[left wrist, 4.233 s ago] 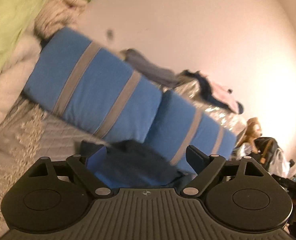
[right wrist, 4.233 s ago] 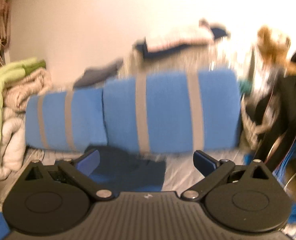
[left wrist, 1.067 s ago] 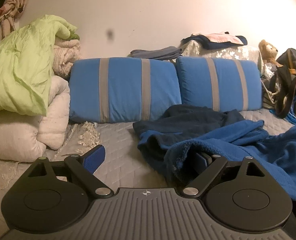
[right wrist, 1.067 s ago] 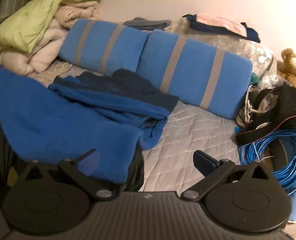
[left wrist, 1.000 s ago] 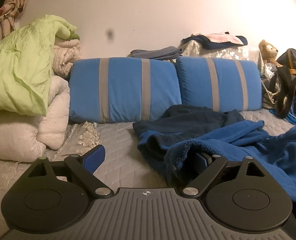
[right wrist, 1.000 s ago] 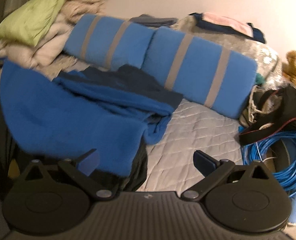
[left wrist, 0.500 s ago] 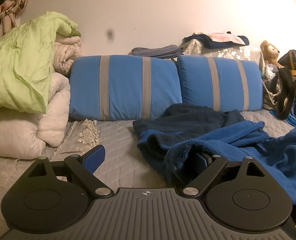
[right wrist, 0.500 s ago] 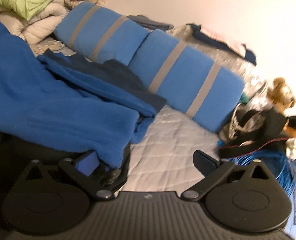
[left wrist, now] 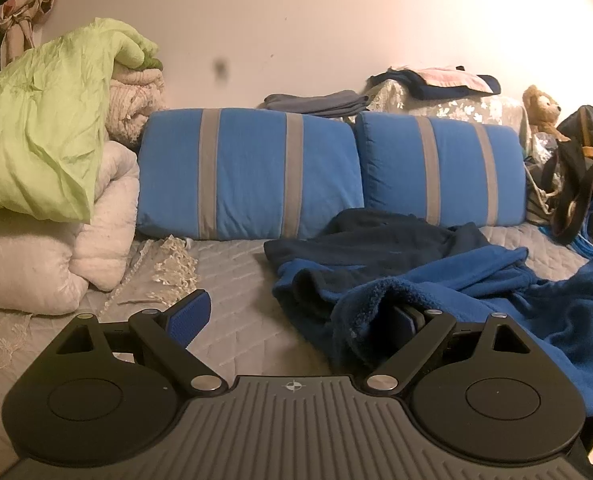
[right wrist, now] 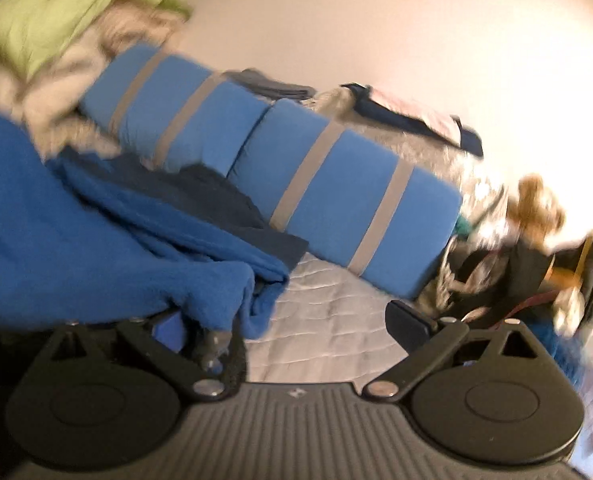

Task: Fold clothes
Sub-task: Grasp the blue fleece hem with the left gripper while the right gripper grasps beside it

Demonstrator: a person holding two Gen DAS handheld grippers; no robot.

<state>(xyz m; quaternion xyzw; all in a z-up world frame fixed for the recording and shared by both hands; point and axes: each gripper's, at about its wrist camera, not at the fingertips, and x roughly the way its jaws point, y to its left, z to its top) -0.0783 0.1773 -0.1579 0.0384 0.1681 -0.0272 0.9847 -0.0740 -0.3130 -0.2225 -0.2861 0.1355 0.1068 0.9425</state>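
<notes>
A blue fleece garment (left wrist: 496, 276) with a dark navy part (left wrist: 376, 236) lies crumpled on the grey quilted bed (left wrist: 236, 264). My left gripper (left wrist: 296, 316) stands open at its left edge. Its left pad (left wrist: 188, 316) is bare, and a fold of fleece drapes over the right finger. In the blurred right wrist view the same fleece (right wrist: 96, 256) hangs over the left finger of my right gripper (right wrist: 288, 326), which is open too. Its right finger (right wrist: 408, 324) is bare above the mattress (right wrist: 336, 320). Neither gripper pinches the cloth.
Two blue pillows with grey stripes (left wrist: 248, 172) (left wrist: 440, 172) lean on the wall behind. A green duvet (left wrist: 36, 128) and white quilts (left wrist: 36, 264) pile at the left. Folded clothes (left wrist: 316, 102), a teddy bear (left wrist: 540, 108), a dark bag (left wrist: 576, 172) and blue cable (left wrist: 588, 236) crowd the right.
The right gripper has sunk and rolled, so its view tilts and blurs. The fleece now covers its left finger more closely. The left gripper has kept still.
</notes>
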